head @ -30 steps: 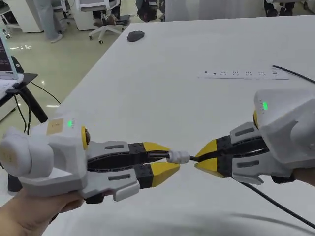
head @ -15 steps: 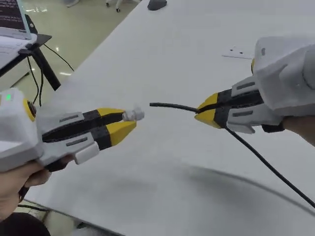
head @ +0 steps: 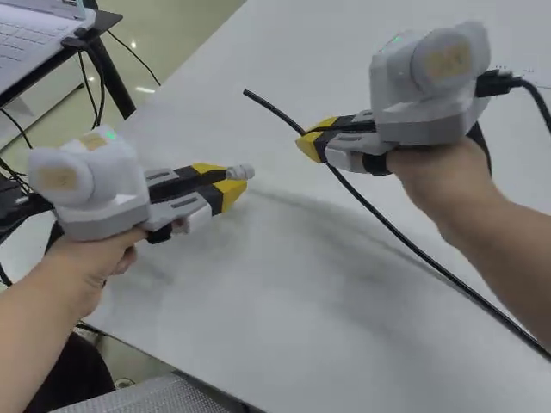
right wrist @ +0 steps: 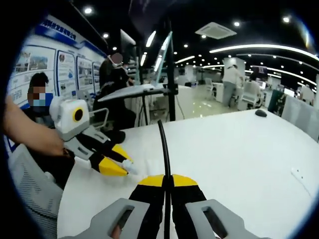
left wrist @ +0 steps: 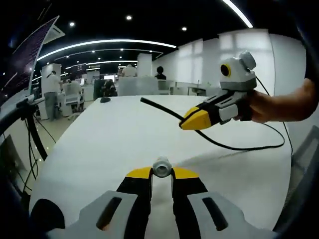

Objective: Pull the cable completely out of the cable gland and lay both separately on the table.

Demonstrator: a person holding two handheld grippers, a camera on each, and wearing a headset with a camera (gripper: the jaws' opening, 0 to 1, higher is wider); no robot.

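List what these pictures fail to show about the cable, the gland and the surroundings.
1. Far end of the cable: head view, it runs off the right edge.
2. Rear of the cable gland: head view, covered by the left tongs.
3. Text on the wall posters: right gripper view, too small and blurred.

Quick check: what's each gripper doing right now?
Left gripper: shut on the gland, held above the table.
Right gripper: shut on the cable, whose free end sticks out past the jaws.
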